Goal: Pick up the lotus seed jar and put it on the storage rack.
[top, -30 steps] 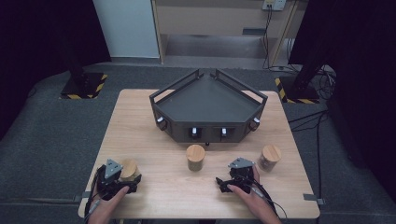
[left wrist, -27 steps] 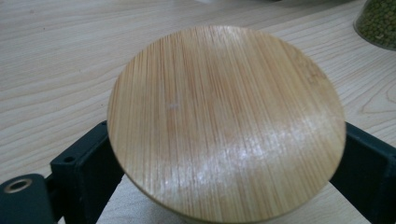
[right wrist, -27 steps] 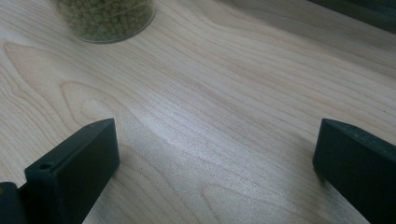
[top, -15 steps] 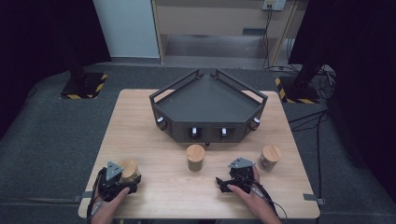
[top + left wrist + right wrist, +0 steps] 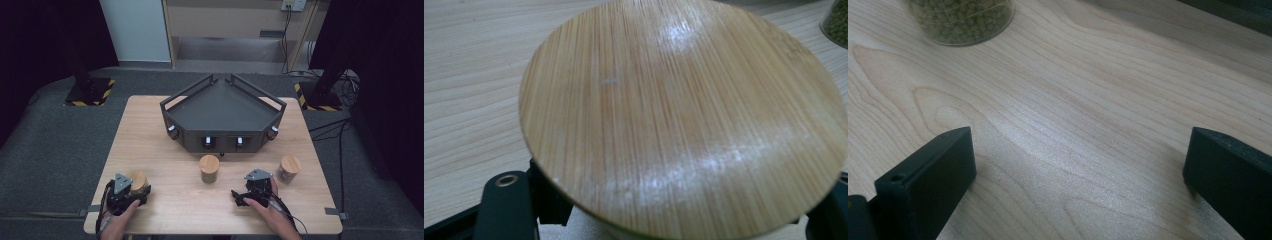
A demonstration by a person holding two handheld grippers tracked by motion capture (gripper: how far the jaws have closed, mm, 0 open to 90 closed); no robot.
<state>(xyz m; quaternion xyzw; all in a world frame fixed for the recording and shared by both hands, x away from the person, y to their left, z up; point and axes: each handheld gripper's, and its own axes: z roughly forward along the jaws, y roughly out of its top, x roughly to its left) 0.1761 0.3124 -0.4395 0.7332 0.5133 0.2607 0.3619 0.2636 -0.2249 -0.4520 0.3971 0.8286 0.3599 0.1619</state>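
A glass jar with a round bamboo lid (image 5: 684,125) stands at the table's front left (image 5: 138,181). My left gripper (image 5: 134,190) is shut on it below the lid, one black finger (image 5: 504,210) on each side. Its jaws have just been closing with the jar between them. At the front right, my right gripper (image 5: 239,196) rests low over the wood and stands open (image 5: 1078,165) with nothing between its fingers. It points toward the middle jar (image 5: 960,20), which holds green beans.
The middle jar (image 5: 209,168) and a third bamboo-lidded jar (image 5: 289,167) stand ahead of the hands. Behind them sits a dark angular tray (image 5: 220,136) with small knobs on its front wall. The table's front edge is close behind both hands.
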